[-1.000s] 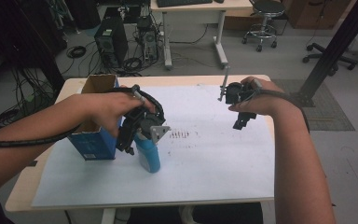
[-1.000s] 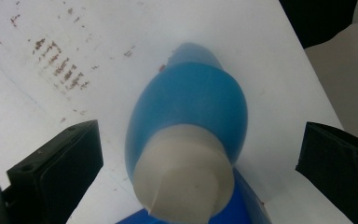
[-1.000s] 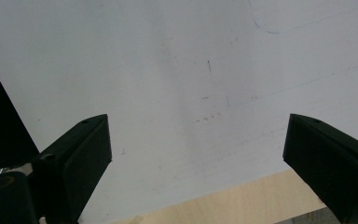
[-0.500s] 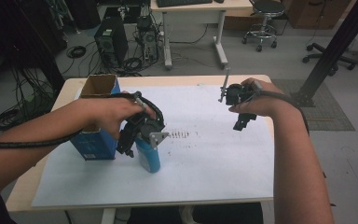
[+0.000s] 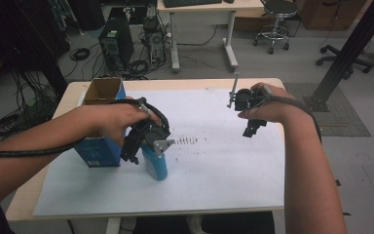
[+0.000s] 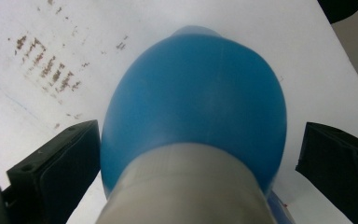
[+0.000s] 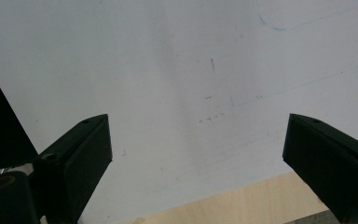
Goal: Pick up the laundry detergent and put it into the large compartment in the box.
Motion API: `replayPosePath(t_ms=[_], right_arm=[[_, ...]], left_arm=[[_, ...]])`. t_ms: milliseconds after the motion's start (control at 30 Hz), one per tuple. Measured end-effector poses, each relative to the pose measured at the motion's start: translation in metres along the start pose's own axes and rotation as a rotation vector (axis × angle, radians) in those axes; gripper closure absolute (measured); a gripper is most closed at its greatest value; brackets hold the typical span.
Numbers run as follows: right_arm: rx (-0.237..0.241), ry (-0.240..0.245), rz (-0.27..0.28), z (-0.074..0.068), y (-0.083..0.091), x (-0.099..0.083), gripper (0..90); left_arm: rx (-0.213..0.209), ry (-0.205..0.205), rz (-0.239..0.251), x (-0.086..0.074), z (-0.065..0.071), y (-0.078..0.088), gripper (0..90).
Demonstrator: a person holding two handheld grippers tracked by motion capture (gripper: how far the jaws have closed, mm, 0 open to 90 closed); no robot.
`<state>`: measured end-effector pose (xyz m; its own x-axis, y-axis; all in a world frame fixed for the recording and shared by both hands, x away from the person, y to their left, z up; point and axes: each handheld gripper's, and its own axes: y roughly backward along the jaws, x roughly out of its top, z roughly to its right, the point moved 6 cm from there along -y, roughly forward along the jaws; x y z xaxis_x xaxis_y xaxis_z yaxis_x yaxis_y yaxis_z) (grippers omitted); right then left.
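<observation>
Left claw [image 5: 143,146] hung over the blue bottle [image 5: 156,163], which stood upright on the white sheet [image 5: 214,165] beside the blue box [image 5: 100,146]; jaws spread either side, not pinching. Right claw [image 5: 253,124] hovered spread, empty. Likely pre-grasp; next move calls for closing squarely.

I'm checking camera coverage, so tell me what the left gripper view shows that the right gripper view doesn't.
Left gripper view alone: a blue bottle with a grey neck, standing between the open jaws, with a gap at each side, and brown marks on the sheet. Right gripper view alone: open jaws over nothing but sheet, faint pen lines, and the table's wooden edge. Both: the white sheet beneath black jaws.
</observation>
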<state>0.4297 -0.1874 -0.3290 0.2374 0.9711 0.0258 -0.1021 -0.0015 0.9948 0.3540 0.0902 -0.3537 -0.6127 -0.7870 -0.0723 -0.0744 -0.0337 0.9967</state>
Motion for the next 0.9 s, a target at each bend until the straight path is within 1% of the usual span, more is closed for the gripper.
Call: replayPosePath(t_ms=[33,133,200,300,433,467,533,667,700,733,767,833,900], right_arm=[[0.001,0.001,-0.005,-0.0002,0.0001,0.0002,8.0],[0.001,0.003,-0.005,-0.0001,0.0,0.0015,8.0],[-0.001,0.002,-0.004,-0.0003,0.0,0.0023,8.1],[0.0,0.006,-0.007,-0.0005,0.0,0.0031,8.1],[0.0,0.006,-0.007,-0.0002,-0.0006,0.0025,8.1],[0.001,0.003,-0.008,-0.0004,-0.001,0.0023,8.2],[0.001,0.006,-0.008,0.0002,-0.002,0.0016,8.2],[0.002,-0.001,-0.011,-0.0001,-0.0025,0.0008,8.2],[0.002,-0.001,-0.01,0.0,-0.0025,0.0008,8.2],[0.002,0.002,-0.007,0.0004,-0.0027,0.0011,8.2],[0.002,0.003,-0.008,0.0005,-0.0025,0.0013,8.2],[0.002,0.006,-0.013,0.0008,-0.0026,0.0015,8.2],[0.004,0.005,-0.01,0.0007,-0.0031,0.0023,8.2]], left_arm=[[0.008,-0.009,-0.002,-0.0003,-0.0005,0.0,0.2],[0.021,-0.016,0.01,0.0009,-0.0009,0.0005,0.3],[0.021,-0.017,0.009,0.0013,-0.001,0.0004,1.0],[0.008,-0.029,0.006,0.0015,-0.0013,0.0013,6.0],[0.004,-0.026,0.004,0.0018,-0.0019,0.0019,9.5],[-0.004,-0.024,0.002,0.0019,-0.0021,0.002,10.0],[-0.009,-0.031,-0.003,0.0021,-0.0023,0.002,13.3],[-0.001,-0.036,-0.009,0.0018,-0.0043,0.0023,14.8],[-0.006,-0.032,-0.01,0.0017,-0.0042,0.0027,15.2],[-0.01,-0.037,-0.009,0.0019,-0.0044,0.003,17.6],[-0.007,-0.026,-0.002,0.0024,-0.0042,0.0027,18.7],[-0.017,-0.025,-0.008,0.0024,-0.004,0.0025,21.3],[-0.017,-0.029,-0.008,0.0026,-0.0044,0.0023,22.8]])
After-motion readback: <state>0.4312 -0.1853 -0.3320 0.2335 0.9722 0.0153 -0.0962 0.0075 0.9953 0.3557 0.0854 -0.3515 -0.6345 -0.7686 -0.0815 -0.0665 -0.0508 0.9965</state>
